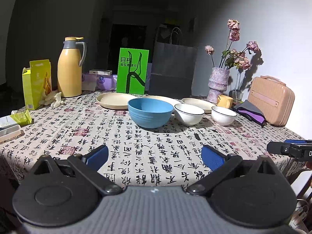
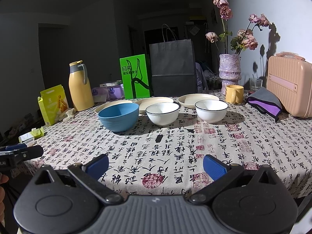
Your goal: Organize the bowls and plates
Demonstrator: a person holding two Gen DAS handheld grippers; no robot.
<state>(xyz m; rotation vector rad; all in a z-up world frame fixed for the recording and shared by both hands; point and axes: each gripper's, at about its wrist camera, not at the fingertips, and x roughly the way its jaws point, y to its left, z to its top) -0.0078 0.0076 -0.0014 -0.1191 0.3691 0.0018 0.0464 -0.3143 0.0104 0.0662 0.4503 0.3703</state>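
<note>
A bench (image 2: 214,148) covered by a cream cloth printed with black calligraphy and red seals fills the near view. The left claw (image 1: 154,157) and right claw (image 2: 156,165) both hover low over its near edge, blue pads spread wide apart, gripping nothing. Across the middle, a blue bowl (image 2: 118,117) stands left of two white bowls (image 2: 162,113) with dark rims, each apart from the next. Just behind them lie three cream plates (image 2: 198,99) in a row. Along the far edge stand a yellow thermos jug (image 2: 80,86), a green card (image 2: 135,78), a dark paper bag (image 2: 173,68), a vase of dried roses (image 2: 229,72), a yellow mug (image 2: 234,94) and a pink case (image 2: 288,87). The room behind is dim, possibly with a doorway.
</note>
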